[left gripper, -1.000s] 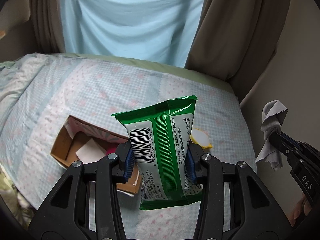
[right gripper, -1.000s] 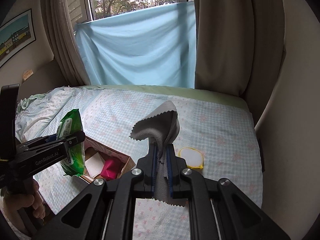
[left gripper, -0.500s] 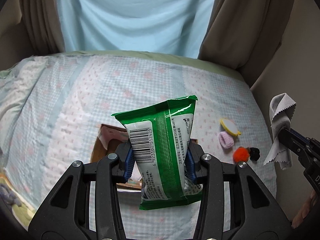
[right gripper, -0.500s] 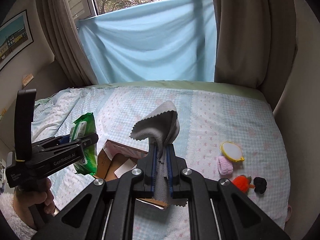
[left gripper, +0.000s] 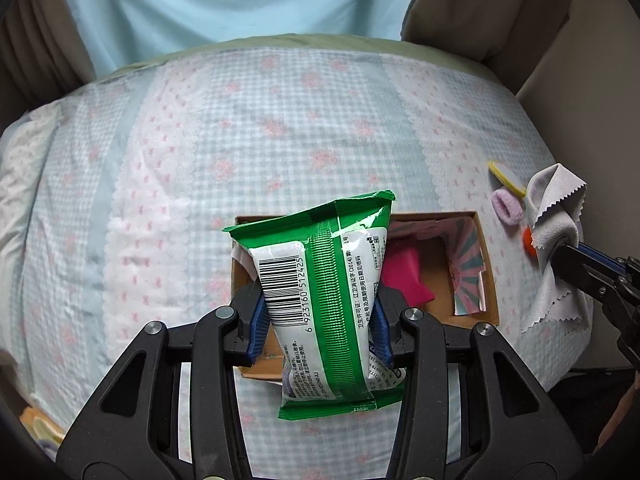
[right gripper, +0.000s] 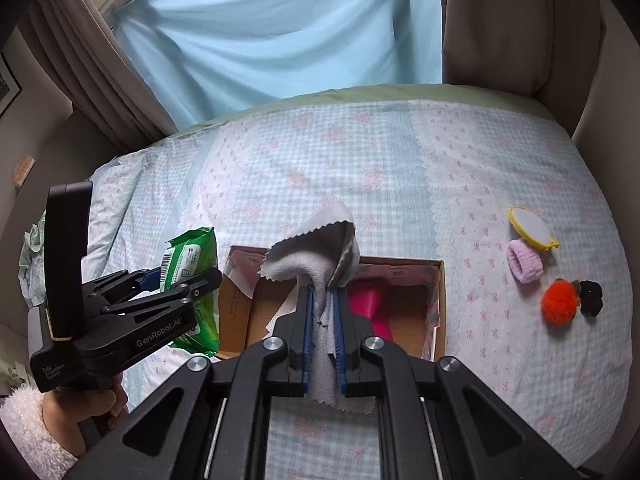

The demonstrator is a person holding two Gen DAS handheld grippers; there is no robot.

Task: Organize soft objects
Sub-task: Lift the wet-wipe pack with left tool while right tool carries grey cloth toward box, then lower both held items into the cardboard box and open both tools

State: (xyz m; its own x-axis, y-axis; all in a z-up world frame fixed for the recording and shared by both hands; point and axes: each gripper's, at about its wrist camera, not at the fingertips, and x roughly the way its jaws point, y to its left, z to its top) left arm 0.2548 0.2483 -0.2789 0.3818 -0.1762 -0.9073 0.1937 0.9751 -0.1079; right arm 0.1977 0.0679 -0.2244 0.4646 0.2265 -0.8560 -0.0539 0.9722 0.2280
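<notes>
Checked bedding [right gripper: 360, 152] with pink flowers covered the bed, and both grippers hung above it. Nearest the right wrist camera, the right gripper [right gripper: 323, 320] was pinched tight on a grey cloth [right gripper: 316, 256] (its edges pinked into zigzags), which stuck up past the blue pads [right gripper: 306, 328] and trailed out below them. The left gripper [left gripper: 320, 322] was clamped on a green wipes pack [left gripper: 324, 296], squeezing it at the waist so the barcode side faced the camera.

Beneath both lay an open cardboard box [right gripper: 438, 304], holding a magenta item [right gripper: 366, 300] and some white paper [right gripper: 240, 276]; patterned paper [left gripper: 468, 264] lined its right side. In the left wrist view the pack hung over the box's left half, clear of it. In the right wrist view the cloth sat over the box's middle.

To the right of the box, on the bedding, lay an orange pompom [right gripper: 558, 304] touching a black one [right gripper: 591, 298], then a lilac scrunchie [right gripper: 524, 266] against a yellow-rimmed puff [right gripper: 530, 228]. Farther back, a pale blue sheet [right gripper: 288, 28] hung between brown curtains [right gripper: 492, 20].
</notes>
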